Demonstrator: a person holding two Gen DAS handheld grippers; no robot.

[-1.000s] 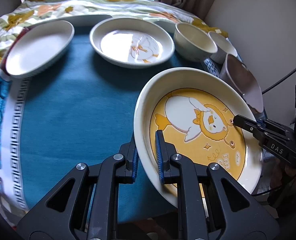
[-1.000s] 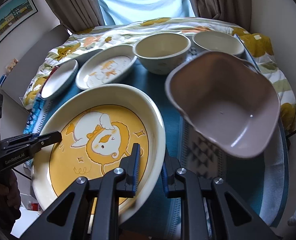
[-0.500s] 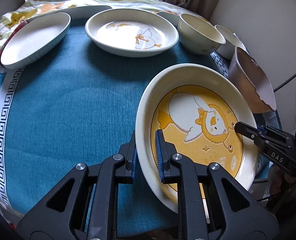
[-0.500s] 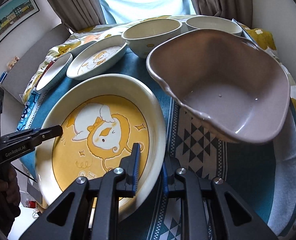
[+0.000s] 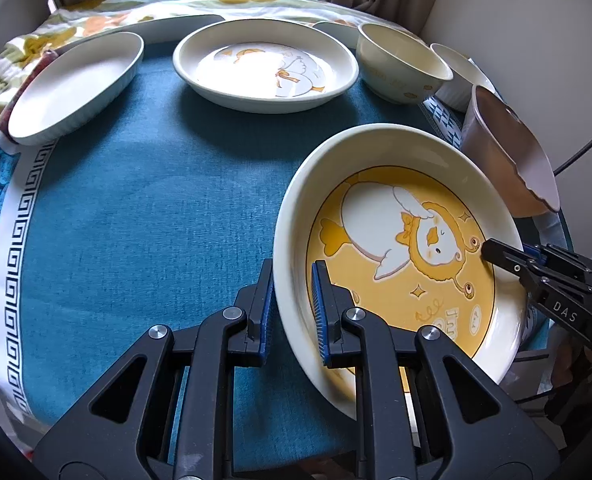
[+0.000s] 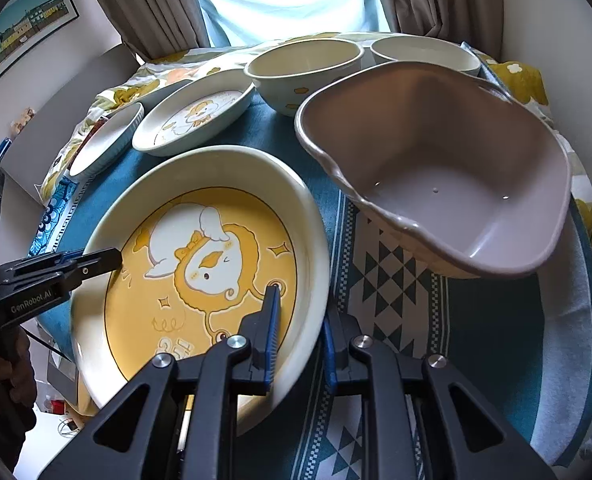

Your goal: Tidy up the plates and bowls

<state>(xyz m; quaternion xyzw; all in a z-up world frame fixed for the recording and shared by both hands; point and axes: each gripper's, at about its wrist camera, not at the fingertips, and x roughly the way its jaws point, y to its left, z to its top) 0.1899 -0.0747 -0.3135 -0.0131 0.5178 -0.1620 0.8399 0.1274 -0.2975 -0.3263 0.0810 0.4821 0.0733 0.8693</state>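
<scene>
A large cream plate with a yellow duck picture (image 5: 399, 248) (image 6: 200, 264) is held by both grippers at opposite rims, tilted, over the teal tablecloth (image 5: 144, 208) near its front edge. My left gripper (image 5: 292, 312) is shut on its left rim, one pad inside and one outside. My right gripper (image 6: 300, 340) is shut on the right rim the same way. Each gripper shows in the other's view: the right gripper (image 5: 499, 254), the left gripper (image 6: 96, 262). I cannot tell whether the plate touches the cloth.
A mauve wavy-rimmed bowl (image 6: 447, 168) (image 5: 507, 152) stands just right of the plate. Behind are a cream bowl (image 5: 399, 64), a white bowl (image 5: 459, 76), a pale duck plate (image 5: 264, 64) and an oval white dish (image 5: 76, 84). A hand (image 6: 12, 376) grips the left tool.
Both grippers have sunk a little toward the table with the duck plate still clamped. The mauve bowl and the dishes behind now look closer and larger.
</scene>
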